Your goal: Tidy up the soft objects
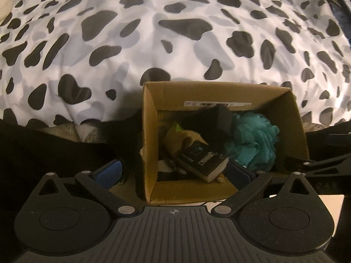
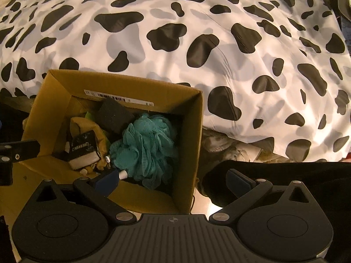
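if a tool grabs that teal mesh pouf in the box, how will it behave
The teal mesh pouf looks like gathered netting, so it would probably squash between the pads and spring back. Likely very light for its bulk. Its loose ruffles might snag the black sponge beside it.

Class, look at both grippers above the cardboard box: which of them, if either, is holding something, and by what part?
Neither. The left gripper and right gripper both stand open over the box, with nothing between their pads.

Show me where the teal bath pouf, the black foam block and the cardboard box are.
teal bath pouf (image 2: 147,146), right wrist view, middle of its mesh ruffles
black foam block (image 2: 115,115), right wrist view, its top face
cardboard box (image 1: 291,122), left wrist view, inner right wall
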`<state>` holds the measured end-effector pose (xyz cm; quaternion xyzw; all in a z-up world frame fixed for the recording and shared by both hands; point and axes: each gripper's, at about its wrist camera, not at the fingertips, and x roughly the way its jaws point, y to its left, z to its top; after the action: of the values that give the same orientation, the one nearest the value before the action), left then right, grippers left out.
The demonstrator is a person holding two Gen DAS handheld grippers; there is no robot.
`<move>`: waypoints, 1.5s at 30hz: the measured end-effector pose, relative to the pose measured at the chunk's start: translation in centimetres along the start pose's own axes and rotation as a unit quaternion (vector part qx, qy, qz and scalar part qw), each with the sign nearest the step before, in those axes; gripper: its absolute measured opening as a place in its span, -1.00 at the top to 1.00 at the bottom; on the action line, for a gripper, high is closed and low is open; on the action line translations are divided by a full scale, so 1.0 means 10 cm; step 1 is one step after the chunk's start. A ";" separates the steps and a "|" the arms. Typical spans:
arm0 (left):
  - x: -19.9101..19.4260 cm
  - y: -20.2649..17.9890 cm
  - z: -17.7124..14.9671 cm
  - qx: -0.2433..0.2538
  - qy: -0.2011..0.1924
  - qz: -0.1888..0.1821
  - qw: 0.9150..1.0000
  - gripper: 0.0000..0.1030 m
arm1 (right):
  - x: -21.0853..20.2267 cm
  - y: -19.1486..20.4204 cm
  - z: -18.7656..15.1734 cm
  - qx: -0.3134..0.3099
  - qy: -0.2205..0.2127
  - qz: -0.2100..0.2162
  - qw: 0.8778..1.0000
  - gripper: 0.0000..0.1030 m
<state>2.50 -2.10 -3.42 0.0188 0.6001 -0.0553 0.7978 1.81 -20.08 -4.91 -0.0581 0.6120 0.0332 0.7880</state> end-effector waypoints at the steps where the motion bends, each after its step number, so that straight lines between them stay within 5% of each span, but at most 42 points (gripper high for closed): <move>1: 0.01 0.01 0.00 -0.002 0.004 0.001 1.000 -1.00 | 0.01 0.00 0.00 0.000 0.003 0.000 1.000 -1.00; 45: 0.08 -0.01 0.05 0.012 0.019 0.012 1.000 -1.00 | 0.12 0.07 0.04 -0.010 0.024 0.003 1.000 -1.00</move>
<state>3.22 -2.33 -4.03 0.0362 0.6142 -0.0522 0.7866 2.41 -19.36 -6.04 -0.0648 0.6309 0.0398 0.7721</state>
